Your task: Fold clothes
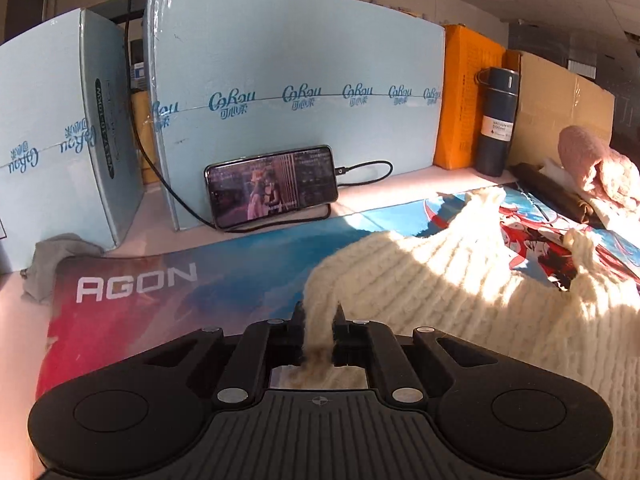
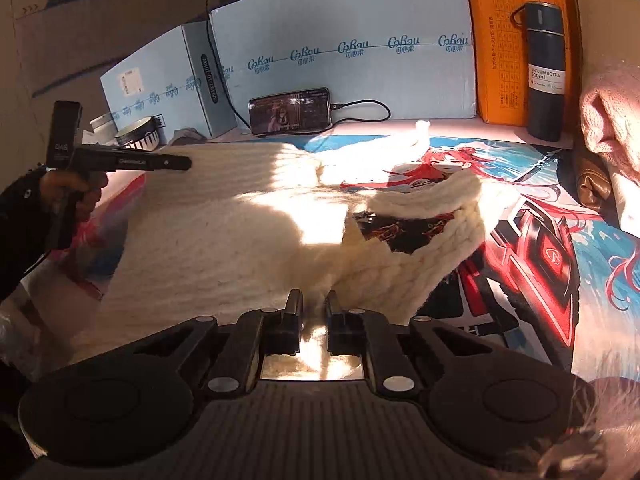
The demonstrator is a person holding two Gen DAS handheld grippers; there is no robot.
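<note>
A cream chunky-knit sweater (image 1: pixel 460 280) lies spread on a printed desk mat (image 1: pixel 160 292). My left gripper (image 1: pixel 319 314) is shut on a corner of the sweater's edge, with fabric pinched between its fingers. My right gripper (image 2: pixel 313 300) is shut on another part of the sweater's (image 2: pixel 240 216) near edge. The knitted straps at the neckline (image 2: pixel 432 204) lie loose on the mat (image 2: pixel 540 248). In the right wrist view the left gripper shows from the side (image 2: pixel 120 162), held in a hand at the sweater's left edge.
Light blue boxes (image 1: pixel 300 92) stand along the back with a charging phone (image 1: pixel 272 190) leaning on them. An orange box (image 1: pixel 464 100), a dark vacuum bottle (image 2: pixel 546 72) and a pink knit garment (image 2: pixel 612 120) are at the right. A grey cloth (image 1: pixel 48 264) lies at the left.
</note>
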